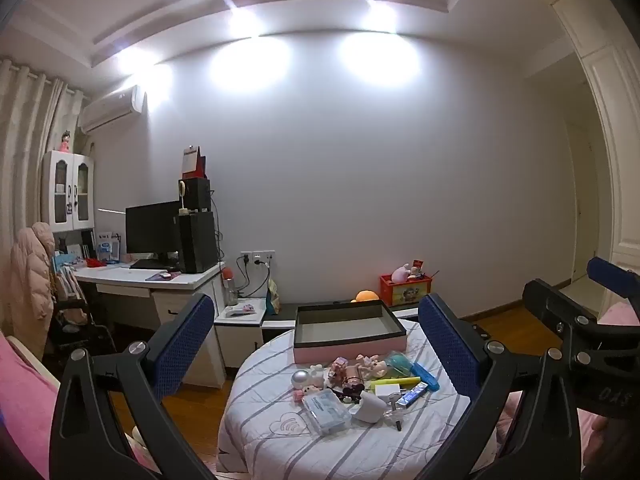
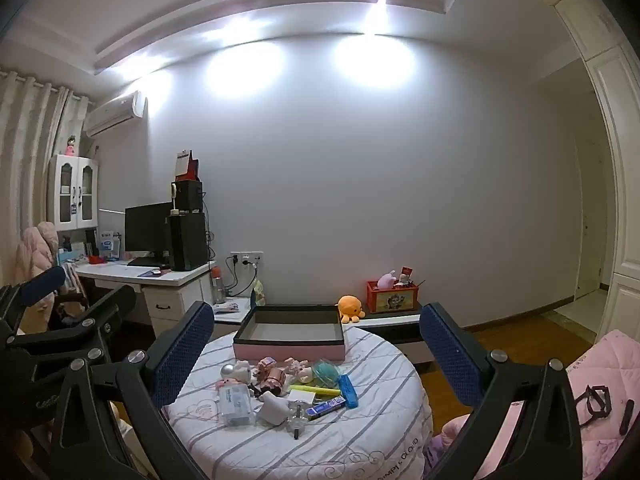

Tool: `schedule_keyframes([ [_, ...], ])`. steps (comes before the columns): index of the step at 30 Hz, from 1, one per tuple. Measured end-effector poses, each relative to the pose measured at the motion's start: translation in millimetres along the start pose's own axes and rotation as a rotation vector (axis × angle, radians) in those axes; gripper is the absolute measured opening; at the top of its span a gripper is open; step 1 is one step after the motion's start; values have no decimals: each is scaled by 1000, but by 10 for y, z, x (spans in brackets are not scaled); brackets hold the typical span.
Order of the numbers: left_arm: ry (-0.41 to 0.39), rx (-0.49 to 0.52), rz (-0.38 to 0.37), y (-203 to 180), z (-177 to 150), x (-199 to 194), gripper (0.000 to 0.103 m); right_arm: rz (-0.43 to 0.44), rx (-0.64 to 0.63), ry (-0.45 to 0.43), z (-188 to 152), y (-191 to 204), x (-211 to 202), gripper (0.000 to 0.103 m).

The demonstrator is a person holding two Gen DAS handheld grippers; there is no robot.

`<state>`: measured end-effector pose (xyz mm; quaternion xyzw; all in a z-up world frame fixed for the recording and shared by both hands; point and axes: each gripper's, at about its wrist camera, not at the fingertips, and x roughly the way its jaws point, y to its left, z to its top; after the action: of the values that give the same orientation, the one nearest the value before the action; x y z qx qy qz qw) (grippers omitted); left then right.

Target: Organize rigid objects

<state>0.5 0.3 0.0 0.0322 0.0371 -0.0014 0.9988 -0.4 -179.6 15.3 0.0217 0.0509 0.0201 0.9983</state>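
A round table [image 1: 280, 440] [image 2: 360, 432] with a striped white cover holds a heap of small things: a clear plastic box [image 1: 326, 410] [image 2: 237, 399], a yellow highlighter [image 1: 394, 381] [image 2: 316, 390], a blue bar [image 1: 426, 376] [image 2: 348, 390], a silver ball [image 1: 301, 378] [image 2: 228, 370], a teal ball [image 2: 323, 372] and small figurines [image 1: 366, 364]. An empty pink box with a dark rim [image 1: 348, 330] [image 2: 290, 332] stands behind them. My left gripper [image 1: 316, 340] is open and empty, back from the table. My right gripper [image 2: 316, 340] is open and empty too, and shows in the left wrist view [image 1: 580, 300].
A desk with a monitor [image 1: 152, 236] and a black speaker stands at the left. A low shelf behind the table carries an orange plush [image 2: 350, 306] and a red toy box [image 2: 394, 296]. A pink quilt [image 2: 592, 392] lies at the right. Wooden floor surrounds the table.
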Motion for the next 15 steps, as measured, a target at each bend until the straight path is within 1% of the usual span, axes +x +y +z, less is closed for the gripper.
schedule_keyframes([
  [2,3,4,2,-9,2,10,103,-1,-10,-15,-4,1,-3,103],
  [4,-2,-9,0,0,2,11,103,-3,-9,-12,-8,-1,-3,103],
  [7,-5,-3,11,3,-13,3,103,-5,-8,-8,-14,-5,-10,103],
  [11,-13,-7,14,50,-97,18,103,13,-10,-1,34,22,-14,103],
  [13,-9,-10,17,62,-87,23,103,18,-12,-3,33,2,-33,103],
  [14,-11,-8,18,71,-91,24,103,23,-17,1,-23,-1,25,103],
  [15,-14,-6,23,-7,-52,22,103,23,-19,1,-19,-4,21,103],
])
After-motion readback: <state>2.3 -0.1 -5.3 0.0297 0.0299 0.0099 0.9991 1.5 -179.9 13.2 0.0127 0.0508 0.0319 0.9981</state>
